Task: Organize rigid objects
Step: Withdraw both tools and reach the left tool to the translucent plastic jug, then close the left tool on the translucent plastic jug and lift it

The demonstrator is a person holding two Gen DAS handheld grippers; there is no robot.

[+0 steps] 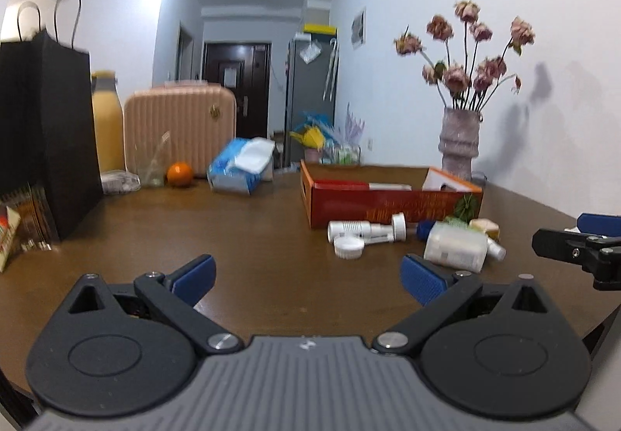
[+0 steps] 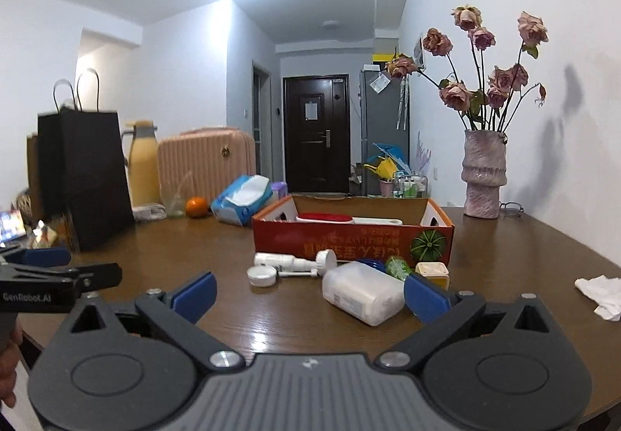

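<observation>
Two released claws, left [image 1: 306, 275] and right [image 2: 308, 293], before one white bottle [image 2: 363, 293], one red box [image 2: 351, 240].

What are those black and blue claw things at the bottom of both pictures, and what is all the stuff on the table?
They are grippers: two-finger tools a person holds, one in each hand. Each carries a camera looking forward along its blue fingers, so one picture comes from the left gripper and the other from the right gripper. Both are open and hold nothing.

On the brown table sits an orange cardboard box. In front of it lie small things waiting to be tidied: a white plastic bottle on its side, a white pump dispenser, a loose white cap and a small yellow tub.

Farther back are a black paper bag, a pink case, an orange, a tissue pack and a vase of roses.
</observation>
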